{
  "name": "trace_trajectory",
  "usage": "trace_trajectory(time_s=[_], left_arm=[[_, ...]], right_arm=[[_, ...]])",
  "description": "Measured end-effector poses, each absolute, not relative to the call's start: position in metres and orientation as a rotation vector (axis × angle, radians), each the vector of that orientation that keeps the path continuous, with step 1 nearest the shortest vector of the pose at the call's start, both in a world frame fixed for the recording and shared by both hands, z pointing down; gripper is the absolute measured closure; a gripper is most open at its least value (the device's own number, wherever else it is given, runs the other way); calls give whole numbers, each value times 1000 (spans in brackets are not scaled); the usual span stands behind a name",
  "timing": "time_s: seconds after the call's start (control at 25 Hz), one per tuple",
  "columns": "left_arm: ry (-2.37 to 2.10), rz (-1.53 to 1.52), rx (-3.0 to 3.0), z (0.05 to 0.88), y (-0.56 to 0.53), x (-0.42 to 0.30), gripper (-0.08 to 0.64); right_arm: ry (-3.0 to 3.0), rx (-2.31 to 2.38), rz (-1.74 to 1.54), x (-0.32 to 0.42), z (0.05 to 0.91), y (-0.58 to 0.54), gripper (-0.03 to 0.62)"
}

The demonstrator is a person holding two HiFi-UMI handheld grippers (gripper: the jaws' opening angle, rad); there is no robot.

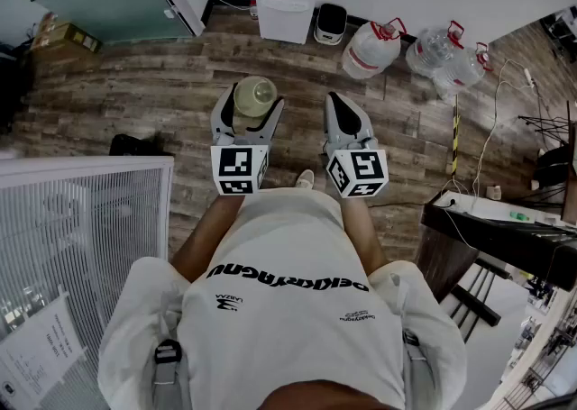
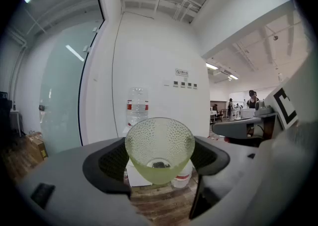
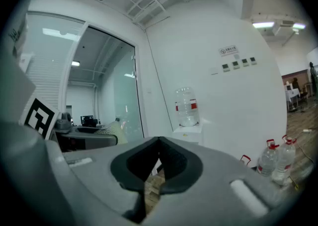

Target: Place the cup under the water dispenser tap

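A pale green dimpled glass cup (image 1: 255, 95) stands upright between the jaws of my left gripper (image 1: 249, 107), which is shut on its sides at about waist height over the floor. In the left gripper view the cup (image 2: 159, 148) fills the gap between the dark pads. The white water dispenser (image 1: 287, 1) stands against the far wall, straight ahead and well apart from the cup. Its bottle (image 2: 137, 105) shows above the cup's rim. My right gripper (image 1: 341, 109) hangs beside the left one with its jaws together and nothing in them, as the right gripper view (image 3: 158, 145) shows.
Three large water bottles (image 1: 371, 46) (image 1: 433, 46) (image 1: 466, 66) lie on the wooden floor right of the dispenser, beside a small grey appliance (image 1: 331, 23). A white slatted rack (image 1: 86, 219) is at my left, a dark desk (image 1: 505, 237) with cables at my right.
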State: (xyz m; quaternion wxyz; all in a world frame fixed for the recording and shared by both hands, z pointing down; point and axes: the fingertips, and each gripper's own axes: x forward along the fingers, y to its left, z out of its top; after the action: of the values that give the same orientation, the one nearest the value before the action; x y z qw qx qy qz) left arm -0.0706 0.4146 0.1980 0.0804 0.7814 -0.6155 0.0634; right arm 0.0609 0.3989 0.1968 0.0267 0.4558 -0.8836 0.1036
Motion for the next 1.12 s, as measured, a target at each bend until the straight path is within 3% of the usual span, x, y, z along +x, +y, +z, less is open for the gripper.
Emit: trace_trajectory(time_s=[0.56, 1.12], left_arm=[[-1906, 208, 2291, 213, 402, -13, 190], [-1932, 277, 2222, 237, 376, -21, 190]], right_arm=[[-2785, 1304, 277, 113, 204, 376, 594], [-2794, 1204, 334, 95, 227, 339, 594]])
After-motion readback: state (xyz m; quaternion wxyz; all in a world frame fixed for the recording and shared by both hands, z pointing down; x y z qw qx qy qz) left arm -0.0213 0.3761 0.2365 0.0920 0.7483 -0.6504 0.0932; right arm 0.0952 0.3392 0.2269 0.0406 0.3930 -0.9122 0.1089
